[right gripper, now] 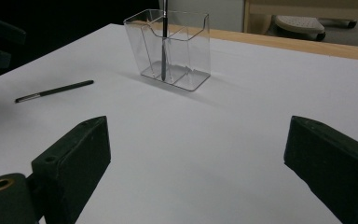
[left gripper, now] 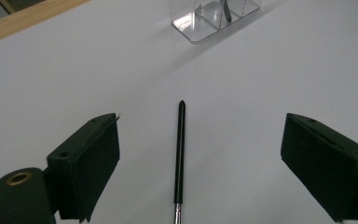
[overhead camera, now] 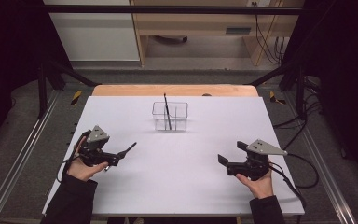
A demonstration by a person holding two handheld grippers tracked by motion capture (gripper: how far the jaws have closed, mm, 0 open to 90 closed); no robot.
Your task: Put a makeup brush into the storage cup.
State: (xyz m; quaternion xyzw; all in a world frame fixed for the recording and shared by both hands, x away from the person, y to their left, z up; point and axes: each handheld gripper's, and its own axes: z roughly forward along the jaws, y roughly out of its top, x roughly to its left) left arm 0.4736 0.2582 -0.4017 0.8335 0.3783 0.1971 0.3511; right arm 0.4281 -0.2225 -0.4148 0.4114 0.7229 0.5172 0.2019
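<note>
The thin, light, stiff pen (left gripper: 180,154) lies flat on the worktop (left gripper: 261,84) straight ahead between the released left claw (left gripper: 200,163) jaws, likely to roll, best pinched mid-barrel.

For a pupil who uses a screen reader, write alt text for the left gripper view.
A thin black pen lies on the white table between the open black jaws of the left gripper, untouched. Farther off stands a clear plastic holder with another dark pen inside.
</note>
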